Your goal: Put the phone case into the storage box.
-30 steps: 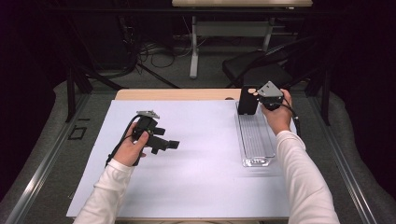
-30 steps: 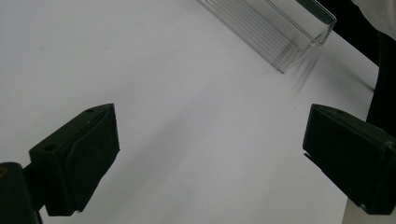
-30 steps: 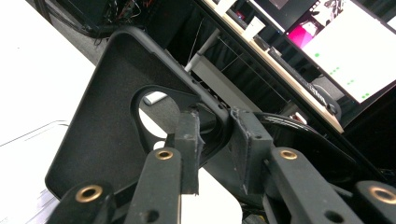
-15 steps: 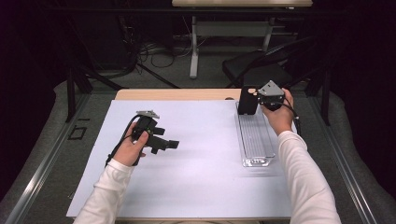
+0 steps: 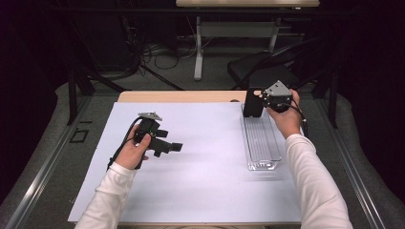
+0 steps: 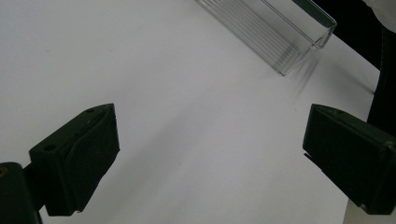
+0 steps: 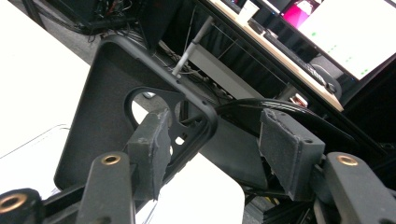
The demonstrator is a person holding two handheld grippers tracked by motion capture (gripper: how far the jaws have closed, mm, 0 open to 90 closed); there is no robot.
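Note:
A black phone case (image 5: 251,103) stands upright in the far end of a long clear tray (image 5: 261,143) at the right of the white sheet. My right gripper (image 5: 262,99) is at the case's upper right corner. In the right gripper view that case (image 7: 107,116) shows its camera cutout, and its rounded corner lies between the jaws of the right gripper (image 7: 215,126). Those jaws have just been opening, and the right pad (image 7: 287,149) stands apart from the case. My left gripper (image 5: 171,140) rests low over the sheet, open and with nothing in it (image 6: 212,121).
The white sheet (image 5: 205,171) covers most of the wooden table (image 5: 181,96). The tray's near end (image 6: 299,46) lies ahead of the left jaws. Beyond the table's far edge are cables, a desk frame and a dark chair (image 5: 267,67).

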